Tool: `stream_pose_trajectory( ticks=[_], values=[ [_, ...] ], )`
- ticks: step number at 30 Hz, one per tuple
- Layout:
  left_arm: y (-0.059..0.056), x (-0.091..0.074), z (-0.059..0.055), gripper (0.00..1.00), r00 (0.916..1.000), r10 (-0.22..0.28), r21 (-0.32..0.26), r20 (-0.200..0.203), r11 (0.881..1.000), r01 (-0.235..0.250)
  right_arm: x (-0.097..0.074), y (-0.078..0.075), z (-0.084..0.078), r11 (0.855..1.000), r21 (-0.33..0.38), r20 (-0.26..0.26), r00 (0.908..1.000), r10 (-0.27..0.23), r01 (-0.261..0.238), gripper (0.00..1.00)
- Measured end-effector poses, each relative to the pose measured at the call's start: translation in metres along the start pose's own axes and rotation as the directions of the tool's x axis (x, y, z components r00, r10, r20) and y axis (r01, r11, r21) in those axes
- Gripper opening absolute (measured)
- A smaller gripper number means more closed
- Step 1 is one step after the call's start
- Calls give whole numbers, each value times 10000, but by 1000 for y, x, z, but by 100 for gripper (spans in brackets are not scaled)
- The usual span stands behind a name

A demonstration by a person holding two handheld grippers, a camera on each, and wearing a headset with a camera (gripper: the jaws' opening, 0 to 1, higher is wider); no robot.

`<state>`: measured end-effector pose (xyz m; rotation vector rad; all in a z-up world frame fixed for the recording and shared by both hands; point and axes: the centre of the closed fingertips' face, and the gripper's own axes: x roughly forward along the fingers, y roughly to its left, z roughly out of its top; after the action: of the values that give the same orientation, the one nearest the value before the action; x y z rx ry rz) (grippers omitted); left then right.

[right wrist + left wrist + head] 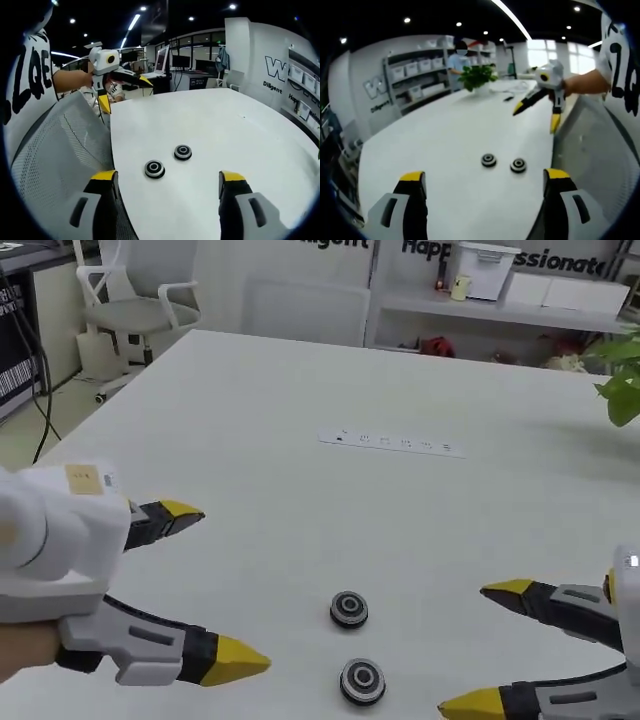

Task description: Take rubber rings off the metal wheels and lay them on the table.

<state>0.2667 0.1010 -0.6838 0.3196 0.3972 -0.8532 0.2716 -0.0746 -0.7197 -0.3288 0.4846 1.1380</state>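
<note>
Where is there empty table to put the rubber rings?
Plenty of bare table lies between the far wheel and the socket strip, and left of that strip. Nearer the person it's crowded: the far wheel and near wheel sit between the open left gripper and right gripper.

Seen from my head, the room is evenly bright. The white tabletop [300, 440] carries no hard glare, and the metal wheels [349, 609] [362, 681] throw only faint, soft shadows beneath themselves. The body of my left claw [220, 587], at the tabletop's near edge, looks pale and soft. In both gripper views the ceiling is dark, dotted with spot lamps [407, 20] and a strip light [510, 17]. The windows [555, 50] are blown out white. Fisheye bending curves the tabletop's edges.
</note>
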Motion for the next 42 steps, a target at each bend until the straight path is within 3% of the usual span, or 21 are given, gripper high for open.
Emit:
stream_pose_trajectory(
  ticks=[18,42],
  values=[
    [-3,21,-3,94,9982,-581,24,-166,9983,581,11,-2,-4,9984,-354,-159,9989,431,-436,75],
    [-9,40,-16,84,9902,-1286,-97,-552,9917,1283,28,0,-16,9925,-718,-568,9939,947,-986,66]
  ],
)
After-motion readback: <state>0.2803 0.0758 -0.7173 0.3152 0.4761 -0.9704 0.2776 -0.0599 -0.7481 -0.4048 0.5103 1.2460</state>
